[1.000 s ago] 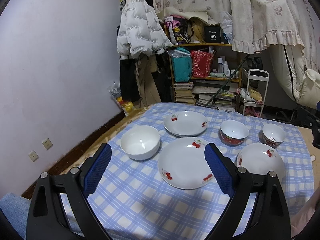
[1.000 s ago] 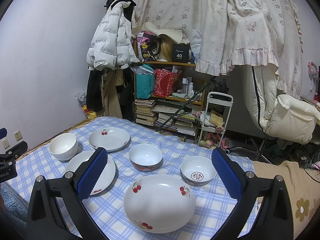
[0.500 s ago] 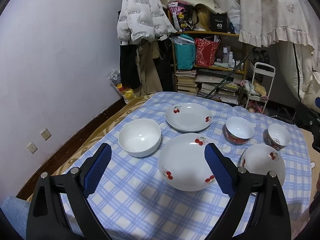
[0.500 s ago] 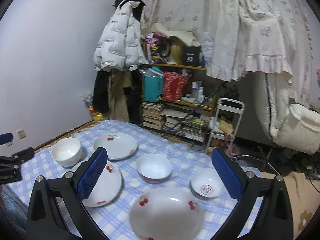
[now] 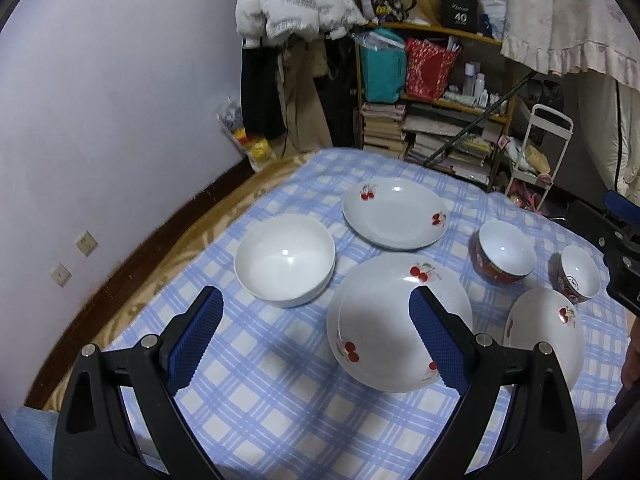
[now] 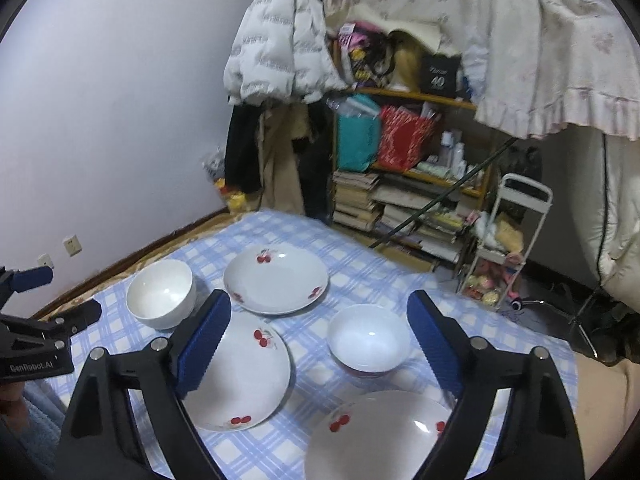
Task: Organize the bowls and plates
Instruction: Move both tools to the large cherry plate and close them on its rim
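Observation:
Three white cherry-print plates lie on the blue checked table: a far plate (image 5: 394, 214) (image 6: 276, 278), a middle plate (image 5: 384, 320) (image 6: 248, 372) and a right plate (image 5: 544, 332) (image 6: 384, 436). A plain white bowl (image 5: 285, 260) (image 6: 161, 294) stands at the left. A red-sided bowl (image 5: 505, 257) (image 6: 369, 338) and a small patterned bowl (image 5: 579, 274) stand at the right. My left gripper (image 5: 316, 336) is open and empty above the table's near left part. My right gripper (image 6: 318, 344) is open and empty above the middle and right plates.
The table (image 5: 280, 400) has a wall and a brown skirting to its left. Behind it stand a cluttered bookshelf (image 5: 432, 92), hanging coats (image 5: 288, 8) and a white trolley (image 5: 536, 152). The left gripper's body shows at the left edge of the right wrist view (image 6: 36, 344).
Both grippers have moved forward and lower toward the dishes, which look larger now. The right gripper has shifted left. Both have stayed open and empty.

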The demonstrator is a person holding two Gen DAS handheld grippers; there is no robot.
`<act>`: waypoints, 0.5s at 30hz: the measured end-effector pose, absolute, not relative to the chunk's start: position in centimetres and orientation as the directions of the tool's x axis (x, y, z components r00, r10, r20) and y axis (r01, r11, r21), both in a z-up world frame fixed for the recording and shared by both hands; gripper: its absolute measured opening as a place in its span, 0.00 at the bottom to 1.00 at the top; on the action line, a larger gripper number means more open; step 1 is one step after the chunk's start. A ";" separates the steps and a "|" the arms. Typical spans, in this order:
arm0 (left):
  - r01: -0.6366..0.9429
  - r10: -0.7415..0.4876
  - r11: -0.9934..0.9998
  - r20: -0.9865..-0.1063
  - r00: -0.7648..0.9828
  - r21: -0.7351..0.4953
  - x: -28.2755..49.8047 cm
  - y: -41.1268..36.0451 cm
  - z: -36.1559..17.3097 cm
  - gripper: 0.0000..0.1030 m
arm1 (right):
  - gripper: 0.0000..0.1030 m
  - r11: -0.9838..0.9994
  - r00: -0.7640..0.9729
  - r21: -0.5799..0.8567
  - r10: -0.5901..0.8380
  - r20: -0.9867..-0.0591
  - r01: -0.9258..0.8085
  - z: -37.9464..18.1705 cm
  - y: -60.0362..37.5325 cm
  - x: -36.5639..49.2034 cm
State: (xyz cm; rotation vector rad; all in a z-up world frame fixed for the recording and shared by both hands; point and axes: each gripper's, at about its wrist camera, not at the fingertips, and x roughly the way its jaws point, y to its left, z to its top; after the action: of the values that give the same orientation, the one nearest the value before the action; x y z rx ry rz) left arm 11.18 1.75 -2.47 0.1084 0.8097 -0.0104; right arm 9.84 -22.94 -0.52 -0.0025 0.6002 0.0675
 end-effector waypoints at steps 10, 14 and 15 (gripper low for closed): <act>0.036 0.059 0.994 -0.784 0.618 0.103 14.2 1.8 -8.2 0.90 | 0.63 0.991 0.740 0.058 0.132 -0.660 -0.124 -4.9 -20.7 14.7; 0.043 0.037 0.996 -0.804 0.593 0.078 14.7 1.9 -9.7 0.90 | 0.60 0.988 0.709 0.065 0.146 -0.690 -0.140 -7.3 -20.2 15.9; 0.045 0.028 0.997 -0.811 0.584 0.067 14.9 1.8 -10.2 0.90 | 0.56 0.987 0.696 0.063 0.151 -0.702 -0.150 -8.0 -20.0 16.3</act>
State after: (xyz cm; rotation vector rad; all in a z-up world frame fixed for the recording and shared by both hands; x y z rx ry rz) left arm 14.94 1.85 -10.18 0.0829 0.9472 -0.0098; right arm 16.26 -19.97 -7.97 0.0004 0.7834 0.1678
